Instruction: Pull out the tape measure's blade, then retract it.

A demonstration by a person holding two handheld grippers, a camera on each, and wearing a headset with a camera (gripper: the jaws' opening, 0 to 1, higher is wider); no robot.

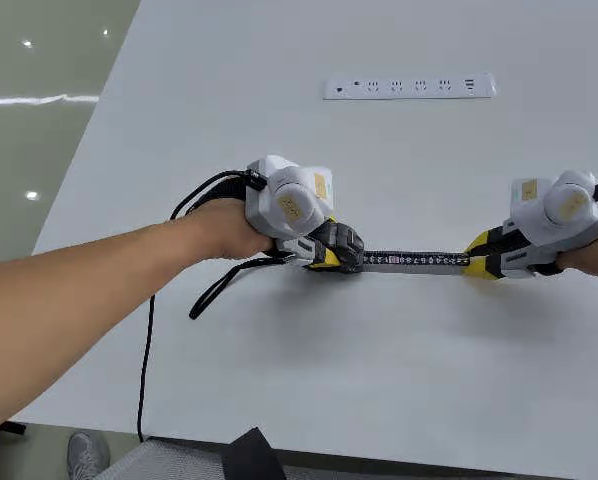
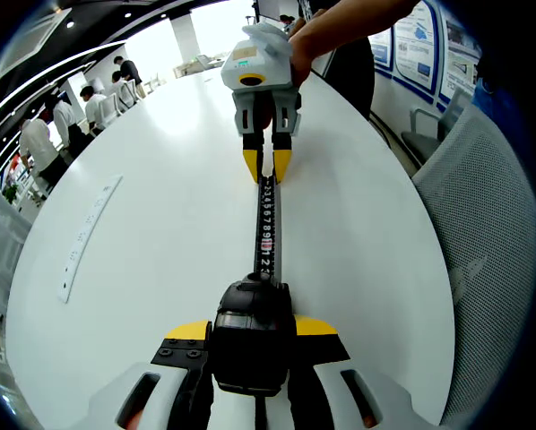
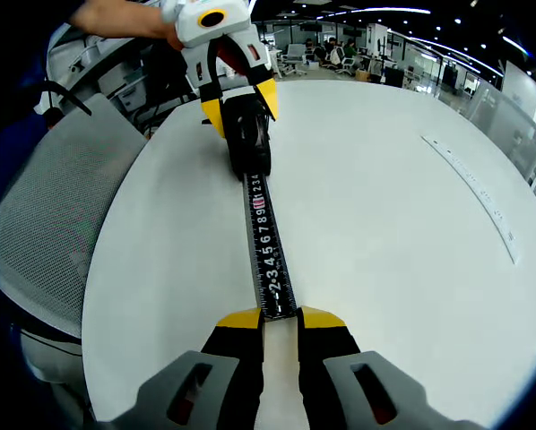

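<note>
Two hand-held grippers are on my feeds; I list the scene from nearest to farthest.

1. Grey mesh office chair back (image 2: 492, 206), beside the near table edge.
2. Thin black cable (image 1: 148, 340), trailing from the left gripper and over that edge.
3. Broad white tabletop (image 1: 379, 380), bearing everything below.
4. Left gripper (image 1: 324, 258), yellow-tipped jaws clamped on the sides of the black-and-yellow tape measure case (image 1: 341, 245), which sits low at the tabletop.
5. Dark metal blade with pale printed numerals (image 1: 414, 260), drawn out of the case and running straight, close over the surface, towards my right.
6. Right gripper (image 1: 481, 266), jaws pinched together on the blade's free end.
7. Long white power strip (image 1: 409, 86), lying flat well beyond the tape and apart from it.
</note>
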